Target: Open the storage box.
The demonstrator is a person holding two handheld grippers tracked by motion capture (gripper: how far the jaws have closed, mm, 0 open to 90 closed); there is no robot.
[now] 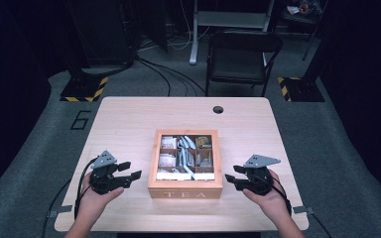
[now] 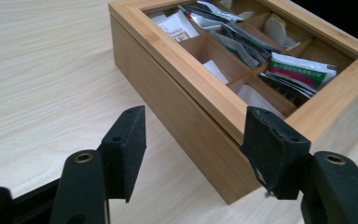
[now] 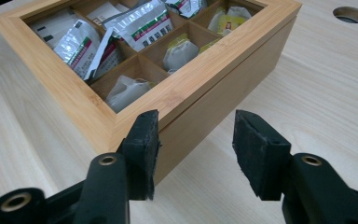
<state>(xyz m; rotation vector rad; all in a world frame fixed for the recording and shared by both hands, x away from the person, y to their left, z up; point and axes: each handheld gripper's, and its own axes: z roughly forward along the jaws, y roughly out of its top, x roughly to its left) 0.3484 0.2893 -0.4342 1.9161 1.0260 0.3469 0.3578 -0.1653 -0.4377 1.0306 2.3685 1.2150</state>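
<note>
**Tongs flanked the tea box**

You held the left tongs (image 1: 124, 176) at nine o'clock and the right tongs (image 1: 234, 176) at three o'clock of the wooden tea box (image 1: 185, 190) mid-tabletop (image 1: 124, 119), both gaping wide, empty, seemingly poised to grip its sides.

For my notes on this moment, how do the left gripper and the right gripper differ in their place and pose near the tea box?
The left gripper sits left of the tea box, the right gripper sits to its right. The left gripper's jaws point right at the box, the right gripper's jaws point left at it. In their own views, the left one faces the box's left front corner, the right one its right front corner. Both are open, hand-held, holding nothing.
</note>
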